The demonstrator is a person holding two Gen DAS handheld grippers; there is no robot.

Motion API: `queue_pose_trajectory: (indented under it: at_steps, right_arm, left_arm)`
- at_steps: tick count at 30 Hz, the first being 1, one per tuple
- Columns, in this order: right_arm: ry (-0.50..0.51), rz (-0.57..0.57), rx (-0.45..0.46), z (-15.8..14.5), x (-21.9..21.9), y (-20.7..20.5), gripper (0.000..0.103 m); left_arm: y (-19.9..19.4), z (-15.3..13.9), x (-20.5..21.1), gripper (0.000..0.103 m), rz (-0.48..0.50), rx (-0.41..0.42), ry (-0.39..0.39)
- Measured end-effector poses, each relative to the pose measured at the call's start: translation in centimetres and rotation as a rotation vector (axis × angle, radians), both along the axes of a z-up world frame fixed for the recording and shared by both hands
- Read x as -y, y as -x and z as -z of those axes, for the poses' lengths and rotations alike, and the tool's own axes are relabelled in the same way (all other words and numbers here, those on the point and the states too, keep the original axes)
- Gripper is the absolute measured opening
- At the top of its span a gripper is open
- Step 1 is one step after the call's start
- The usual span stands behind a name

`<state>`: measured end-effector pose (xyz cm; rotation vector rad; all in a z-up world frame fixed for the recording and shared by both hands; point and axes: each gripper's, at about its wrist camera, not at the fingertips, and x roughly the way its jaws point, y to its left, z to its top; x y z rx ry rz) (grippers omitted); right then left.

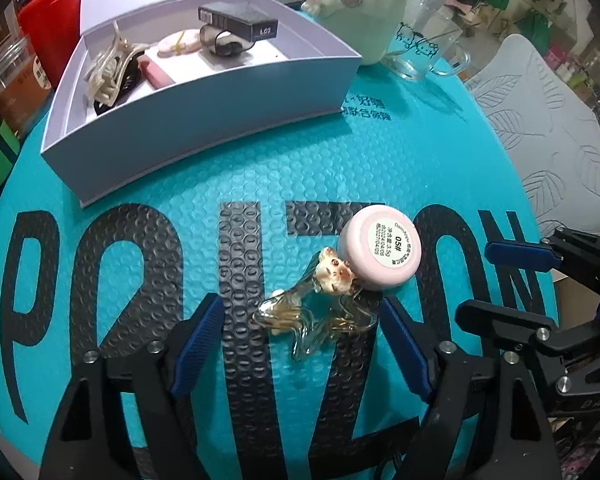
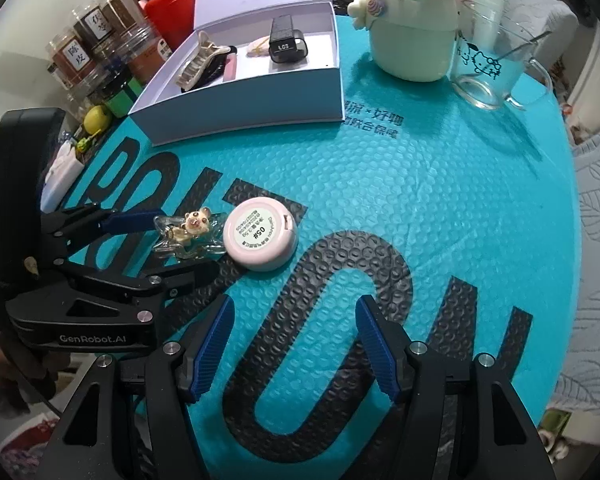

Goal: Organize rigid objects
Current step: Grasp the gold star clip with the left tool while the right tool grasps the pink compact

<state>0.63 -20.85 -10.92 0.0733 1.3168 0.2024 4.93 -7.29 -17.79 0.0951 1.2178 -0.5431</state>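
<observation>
Teal mat (image 2: 420, 184) roomy; left gripper (image 1: 300, 336) spread astride clip (image 1: 316, 304), apparently untouching; right gripper (image 2: 296, 344) spread, empty.

A cream bottle (image 2: 410, 36) stood beside a glass mug (image 2: 496, 68) on the teal mat (image 2: 420, 200); labelled jars (image 2: 96, 44) and a red container (image 2: 170, 8) lined its edge.

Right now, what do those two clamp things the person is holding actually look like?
Both are black, angular, hand-held tools. The left gripper and right gripper each have two fingers lined with ribbed blue pads and silver screw heads at the joints. The left one's body bears white lettering, "GenRobot.AI". The hand holding it wears a dark sleeve.
</observation>
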Motion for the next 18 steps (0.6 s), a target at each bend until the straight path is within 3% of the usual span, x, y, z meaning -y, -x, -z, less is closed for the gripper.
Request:
queue_pose_trajectory:
  at_steps: [5, 8, 18]
  right_arm:
    - [0.001, 0.011, -0.015, 0.4, 0.3, -0.4, 0.063]
    - [-0.017, 0.013, -0.007, 0.5, 0.4, -0.7, 0.063]
    - [-0.013, -0.024, -0.009, 1.5, -1.5, -2.5, 0.063]
  left_arm:
    - [-0.1, 0.1, 0.3, 0.054, 0.029, 0.042, -0.002]
    - [-0.7, 0.1, 0.1, 0.054, 0.032, 0.036, 0.024]
    - [-1.2, -1.1, -2.4, 0.054, -0.001, 0.050, 0.008]
